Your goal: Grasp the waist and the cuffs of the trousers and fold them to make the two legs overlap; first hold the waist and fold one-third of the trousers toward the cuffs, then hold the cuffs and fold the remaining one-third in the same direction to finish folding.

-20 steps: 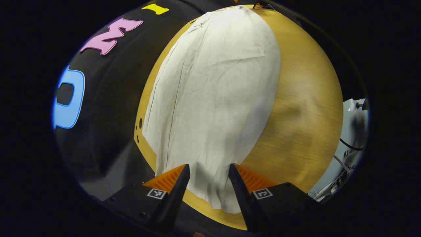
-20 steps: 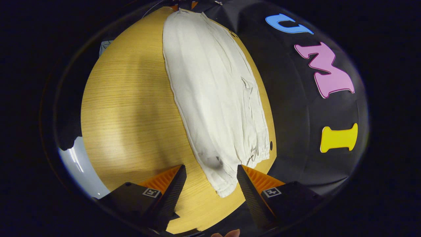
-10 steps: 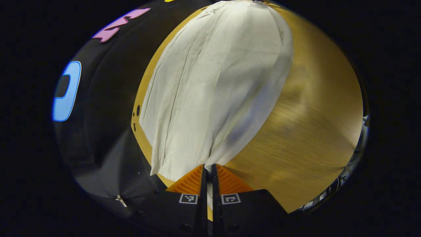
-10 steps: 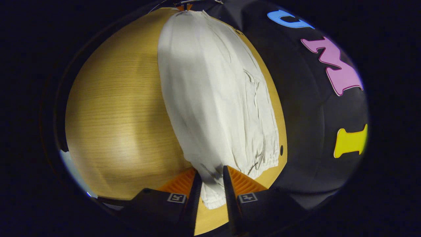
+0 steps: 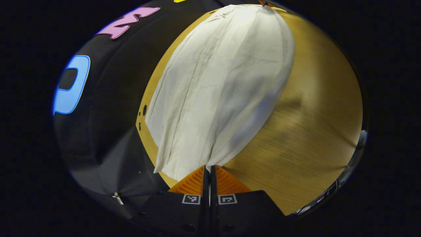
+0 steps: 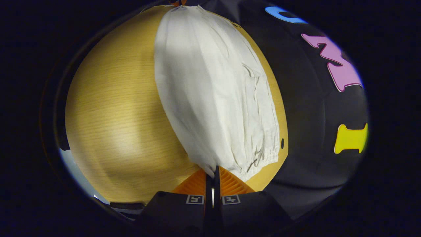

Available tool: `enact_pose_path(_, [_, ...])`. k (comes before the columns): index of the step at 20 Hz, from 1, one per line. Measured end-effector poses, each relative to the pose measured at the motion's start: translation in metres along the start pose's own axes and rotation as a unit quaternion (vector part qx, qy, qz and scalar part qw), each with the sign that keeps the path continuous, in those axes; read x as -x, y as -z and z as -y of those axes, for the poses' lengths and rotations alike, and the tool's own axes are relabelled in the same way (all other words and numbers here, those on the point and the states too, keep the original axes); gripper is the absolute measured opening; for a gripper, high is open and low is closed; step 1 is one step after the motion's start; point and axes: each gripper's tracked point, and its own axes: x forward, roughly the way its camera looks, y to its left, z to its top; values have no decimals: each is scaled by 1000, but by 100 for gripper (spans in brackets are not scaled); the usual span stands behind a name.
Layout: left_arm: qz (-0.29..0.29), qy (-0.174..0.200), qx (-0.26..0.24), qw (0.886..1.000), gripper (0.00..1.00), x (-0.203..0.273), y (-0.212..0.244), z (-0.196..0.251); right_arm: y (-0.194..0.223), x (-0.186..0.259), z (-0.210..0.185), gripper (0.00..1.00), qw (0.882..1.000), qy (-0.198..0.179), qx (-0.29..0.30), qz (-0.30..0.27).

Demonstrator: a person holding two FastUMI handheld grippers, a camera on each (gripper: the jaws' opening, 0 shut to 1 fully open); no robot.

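Note:
Cream trousers [image 5: 223, 75] lie lengthwise along the far side of a wooden table [image 5: 315, 115]. In the left gripper view my left gripper [image 5: 208, 168] is shut on the near corner of the cuff end, and the cloth puckers up into its fingers. In the right gripper view the same trousers [image 6: 210, 92] run away from me, with the gathered elastic waist [image 6: 263, 156] nearest. My right gripper [image 6: 212, 168] is shut on the near corner of that waist. The other gripper is a small tip at the garment's far end in each view [image 5: 264, 3] [image 6: 177, 2].
The black cloth wall [image 6: 312, 108] runs close along the table edge beside the trousers. Small dark holes [image 5: 143, 110] sit in the tabletop near that edge. Bare wood [image 6: 115, 108] stretches wide on the trousers' other side. Pale floor [image 6: 70, 164] shows past the table's rim.
A second ago both grippers stood open over the trouser ends. The left one shut on the cuff first, then the right one shut fully on the waist. The pinched corners have pulled up slightly.

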Motion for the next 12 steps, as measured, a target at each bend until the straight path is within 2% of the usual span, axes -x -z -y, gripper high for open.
enact_pose_path(5, [15,-52,51,997,5,10,-13,-56,-20,22,53,5,997,63,-48,22])
enact_pose_path(9, [16,-87,115,989,5,-9,-34,-102,-26,16,95,5,989,101,-101,21])
enact_pose_path(12, [31,-119,145,982,5,-29,-63,-150,-28,0,130,5,983,126,-132,20])
